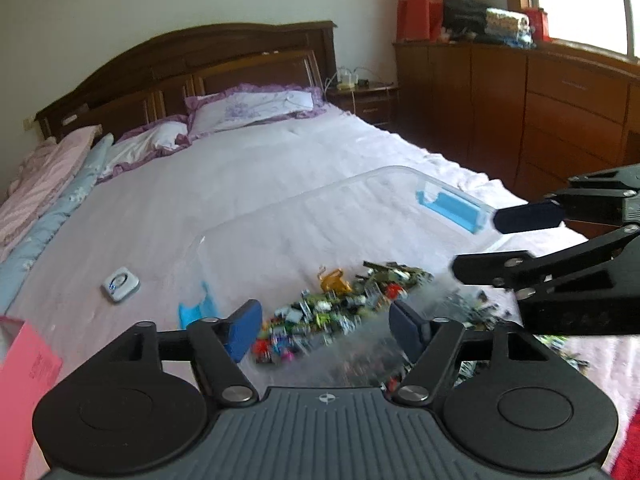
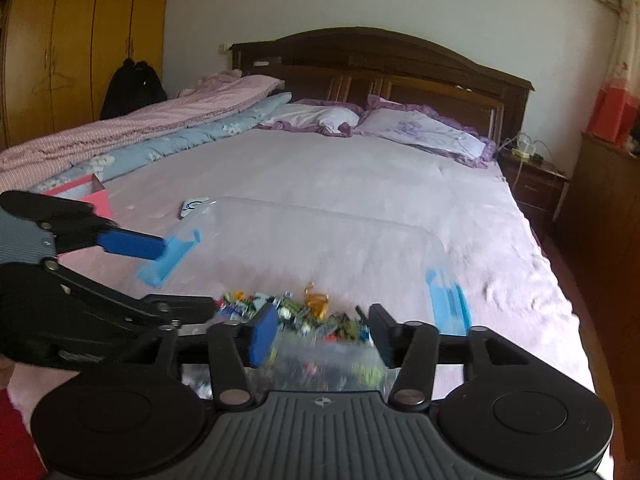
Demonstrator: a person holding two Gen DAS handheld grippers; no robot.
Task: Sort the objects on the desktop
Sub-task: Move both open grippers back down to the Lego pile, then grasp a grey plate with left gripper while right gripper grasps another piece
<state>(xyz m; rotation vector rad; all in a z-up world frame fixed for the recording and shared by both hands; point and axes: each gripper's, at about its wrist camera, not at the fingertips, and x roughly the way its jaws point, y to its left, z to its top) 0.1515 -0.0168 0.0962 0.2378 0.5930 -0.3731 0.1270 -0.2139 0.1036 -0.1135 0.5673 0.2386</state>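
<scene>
The clear plastic bin with blue latches (image 1: 400,200) sits on the bed (image 1: 240,184), small multicoloured toy pieces (image 1: 332,304) heaped inside. Left claw (image 1: 324,330) and right claw (image 2: 322,334) stand spread, empty. Advisable: steady the bin, extract pieces singly.

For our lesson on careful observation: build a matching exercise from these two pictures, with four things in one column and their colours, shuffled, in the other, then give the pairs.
Things:
1. storage bin
2. bin latch
3. cardboard box
4. headboard

Colours:
A. pink
B. dark brown
C. clear
D. light blue

Pairs: 1-C, 2-D, 3-A, 4-B
</scene>
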